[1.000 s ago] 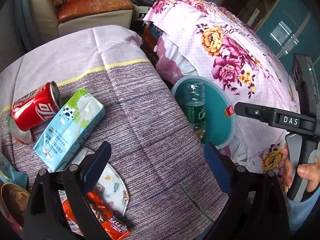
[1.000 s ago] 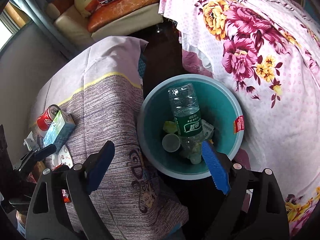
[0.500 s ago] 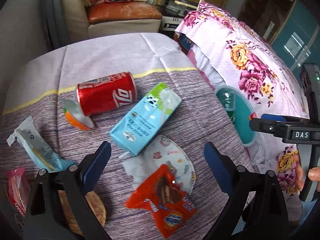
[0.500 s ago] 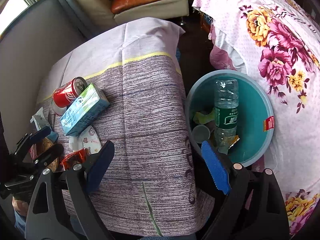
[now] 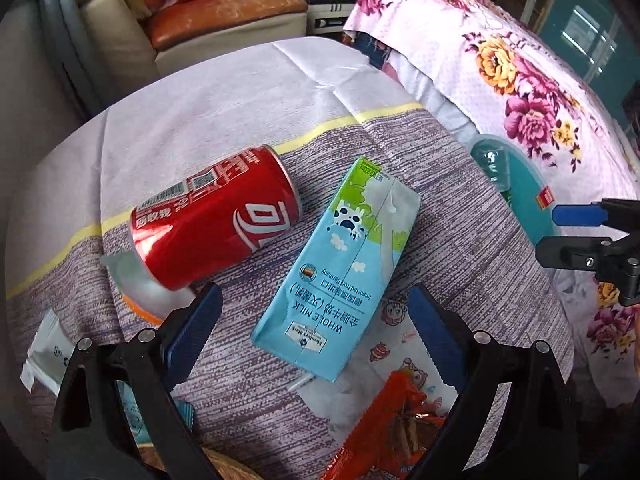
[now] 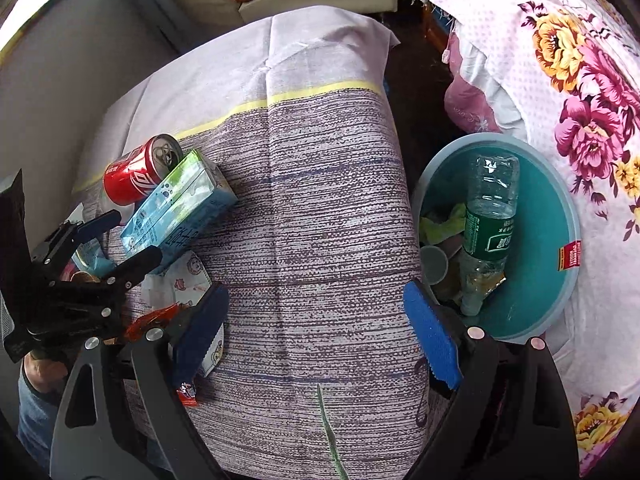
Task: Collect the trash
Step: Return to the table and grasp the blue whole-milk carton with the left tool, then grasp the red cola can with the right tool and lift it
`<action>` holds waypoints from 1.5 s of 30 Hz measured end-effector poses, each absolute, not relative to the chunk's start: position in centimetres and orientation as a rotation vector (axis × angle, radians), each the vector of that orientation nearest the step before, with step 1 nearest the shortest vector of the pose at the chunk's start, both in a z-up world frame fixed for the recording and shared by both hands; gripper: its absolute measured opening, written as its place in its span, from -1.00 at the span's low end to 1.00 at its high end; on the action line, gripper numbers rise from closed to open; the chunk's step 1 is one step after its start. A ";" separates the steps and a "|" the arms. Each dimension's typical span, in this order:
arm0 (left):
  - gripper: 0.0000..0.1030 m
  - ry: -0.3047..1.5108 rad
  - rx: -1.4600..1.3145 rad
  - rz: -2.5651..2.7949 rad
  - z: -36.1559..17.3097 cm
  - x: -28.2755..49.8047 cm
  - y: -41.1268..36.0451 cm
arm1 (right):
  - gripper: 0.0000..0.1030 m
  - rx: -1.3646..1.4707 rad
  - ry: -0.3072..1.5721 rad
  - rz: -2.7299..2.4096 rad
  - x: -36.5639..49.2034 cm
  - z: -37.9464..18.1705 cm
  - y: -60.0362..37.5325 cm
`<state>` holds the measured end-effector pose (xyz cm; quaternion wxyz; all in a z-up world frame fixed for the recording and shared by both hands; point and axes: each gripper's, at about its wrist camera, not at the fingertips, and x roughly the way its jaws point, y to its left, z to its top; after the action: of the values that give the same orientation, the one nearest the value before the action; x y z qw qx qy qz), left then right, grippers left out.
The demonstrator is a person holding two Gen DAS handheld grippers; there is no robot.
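Left wrist view: left gripper (image 5: 314,320) released, jaws wide, nothing between the pads, hovering over the near end of the milk carton (image 5: 340,268). Carton lies flat at centre, pale blue with cow spots, reads "WHOLE MILK" plus Chinese text. Red cola can (image 5: 216,216) on its side at 10 o'clock of the carton, just beside it, white Chinese script, barcode and QR code visible. Foil lid (image 5: 138,284) partly under the can's base. Cartoon-print face mask (image 5: 396,344) under the carton's near corner at 5 o'clock; orange snack wrapper (image 5: 392,428) at 6 o'clock; white sachet (image 5: 44,352) at 8 o'clock. Right gripper (image 5: 560,236) enters at 3 o'clock, fingers apart. Tablecloth (image 5: 224,112) bare toward 12 o'clock.

Right wrist view: right gripper (image 6: 316,328) released, empty, over open cloth. Teal bin (image 6: 560,208) at 3 o'clock, just off the table's right edge, red sticker inside the rim, print unreadable. Inside: clear plastic bottle (image 6: 490,220) with green label, neck down, a grey cup (image 6: 434,266), green scrap (image 6: 444,220). Can, carton and mask cluster at 9 o'clock with the left gripper over them. Floral bedspread (image 6: 560,60) crowds the bin from 1 to 4 o'clock.
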<state>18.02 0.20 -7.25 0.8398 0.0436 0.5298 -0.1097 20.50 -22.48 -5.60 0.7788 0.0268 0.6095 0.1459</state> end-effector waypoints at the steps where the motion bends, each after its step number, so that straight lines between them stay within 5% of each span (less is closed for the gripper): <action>1: 0.82 1.120 0.120 -0.231 -7.5 18.3 -0.2 | 0.65 0.063 1.321 0.317 20.7 -5.7 -22.6; 10: 0.77 1.132 0.150 -0.237 -8.9 20.1 -1.2 | 0.65 0.092 1.349 0.321 22.2 -7.0 -23.3; 12: 0.25 1.141 0.125 -0.255 -9.2 20.3 -1.3 | 0.65 0.085 1.351 0.321 22.3 -7.2 -23.3; 14: 0.08 1.142 0.096 -0.264 -9.2 20.2 -1.3 | 0.65 0.076 1.351 0.319 22.4 -7.1 -23.2; 27: 0.08 1.025 -0.122 -0.207 -1.5 15.3 7.2 | 0.65 -0.159 1.282 0.436 24.0 -4.6 -17.0; 45: 0.08 0.984 -0.312 -0.006 -0.8 14.0 20.1 | 0.65 -0.953 1.129 0.981 25.1 -6.6 3.5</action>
<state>14.00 20.10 -0.81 0.8696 -0.1491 0.4706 -0.0031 25.10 3.50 -6.62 0.6320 -0.4167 0.4933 0.4286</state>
